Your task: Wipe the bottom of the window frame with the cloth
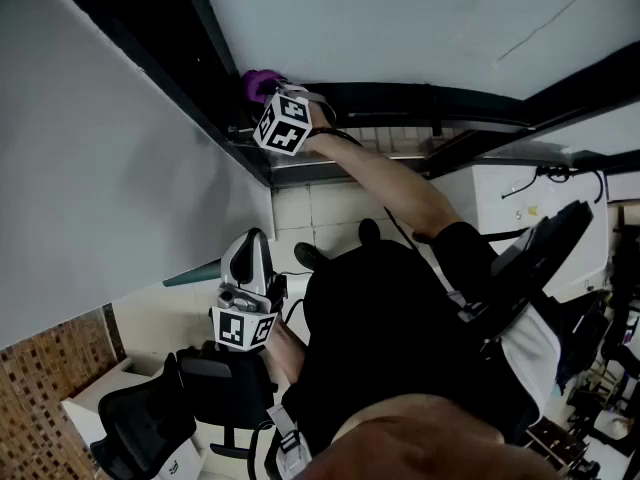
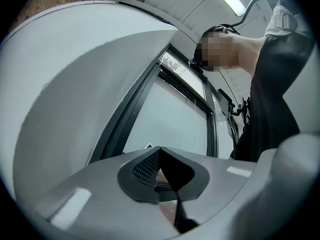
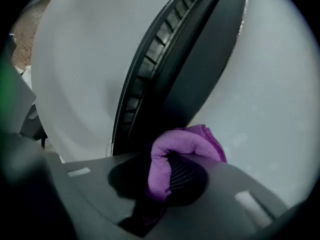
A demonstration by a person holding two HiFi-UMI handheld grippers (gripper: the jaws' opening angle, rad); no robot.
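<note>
**Right claw pinches the purple cloth at the window frame; left claw closed and empty**

My right claw is closed on the purple cloth. In the right gripper view one fold of the cloth sits between the two dark pads. The rest swells out in front of the claw tips and a little to the right of them. Directly ahead of this claw stands the dark window frame, a ribbed bar that runs away from the tips, up and to the right. The cloth lies at the near end of this bar. It looks to be touching the bar, but I cannot say how firmly. On both sides of the bar I see pale, flat surfaces.

In the head view the right claw is stretched out far from my body on a bare forearm. Its marker cube is just behind the tips. The cloth shows as a small purple spot at the tips, where it meets the dark frame.

My left claw has its jaws pressed together with nothing between them. Ahead of it, well apart, there is a window with dark bars. In the head view this claw is close to my body and far from the cloth, and its own marker cube is behind it. A black office chair stands further out past that claw.
</note>
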